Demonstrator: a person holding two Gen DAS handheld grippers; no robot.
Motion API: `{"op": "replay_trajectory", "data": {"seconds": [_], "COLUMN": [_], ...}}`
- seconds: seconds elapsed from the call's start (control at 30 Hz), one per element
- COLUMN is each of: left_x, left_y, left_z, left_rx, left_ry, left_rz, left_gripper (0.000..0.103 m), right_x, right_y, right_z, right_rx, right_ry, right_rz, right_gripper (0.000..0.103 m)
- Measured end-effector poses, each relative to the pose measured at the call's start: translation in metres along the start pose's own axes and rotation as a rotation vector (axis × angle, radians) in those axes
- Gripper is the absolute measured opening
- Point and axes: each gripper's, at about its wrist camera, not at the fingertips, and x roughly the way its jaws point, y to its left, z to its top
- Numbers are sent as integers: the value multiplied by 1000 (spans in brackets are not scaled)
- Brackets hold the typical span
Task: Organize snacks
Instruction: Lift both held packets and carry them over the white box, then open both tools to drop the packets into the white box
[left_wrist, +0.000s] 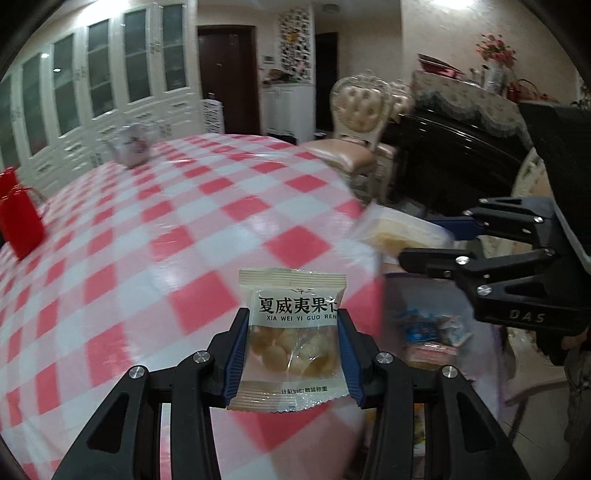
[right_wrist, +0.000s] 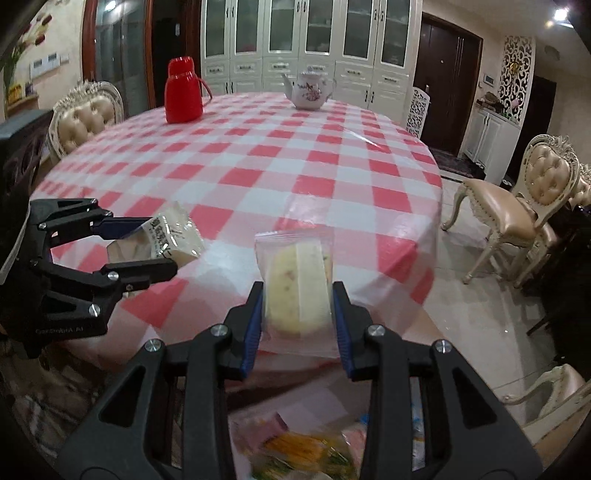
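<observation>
Small clear-and-cream sachet of pale round nuts with black printed lettering (left_wrist: 293, 339): clamped by its side edges between the blue pads of the left gripper (left_wrist: 293, 354), held in the air over the near edge of the round table in its red-and-white checked plastic cloth (left_wrist: 166, 221). Clear wrapper holding a pale yellow-and-white cake slice (right_wrist: 297, 291): pinched the same way in the right gripper (right_wrist: 297, 321), also above the table's near edge. Jaws narrow on both, each closed on its packet.

Below the grippers, off the table edge: blurred heap of mixed colourful snack packets (right_wrist: 306, 450); its container cannot be made out.

Risks, as judged:
- Grip is on thin film edges only; a slippery wrapper could slide out during a quick swing.
- Cake slice is soft; more squeeze would crush it.
- The grippers sit near each other; converging over one drop point could knock packets together.
- Release beside the table edge could send a packet to the floor.
</observation>
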Motion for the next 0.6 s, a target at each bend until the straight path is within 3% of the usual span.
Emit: {"op": "replay_trajectory", "data": {"seconds": [0.13,0.23,0.33,0.43,0.53,0.6], "left_x": [9,16,22,32,47,57], "left_y": [-26,-47,-71,-93,-107,-114], "left_z": [7,8,7,1,-5,-7], "left_rx": [34,49,74,111,129,142], "left_ry": [18,40,54,83,112,140], "left_rz": [-62,-127,-186,-242,-268,-300], "left_gripper": [46,46,46,47,48,62], "right_x": [-8,-15,-26,-33,-32,-29], "right_y": [-15,-31,-53,-66,-78,-87], "right_z": [-6,-19,-48,-83,-110,-121], "right_rx": [-3,71,223,285,360,432], "right_ry": [85,146,200,242,283,290], "right_rz": [-43,-80,-147,-231,-214,-196], "right_gripper": [39,39,39,39,39,40]}}
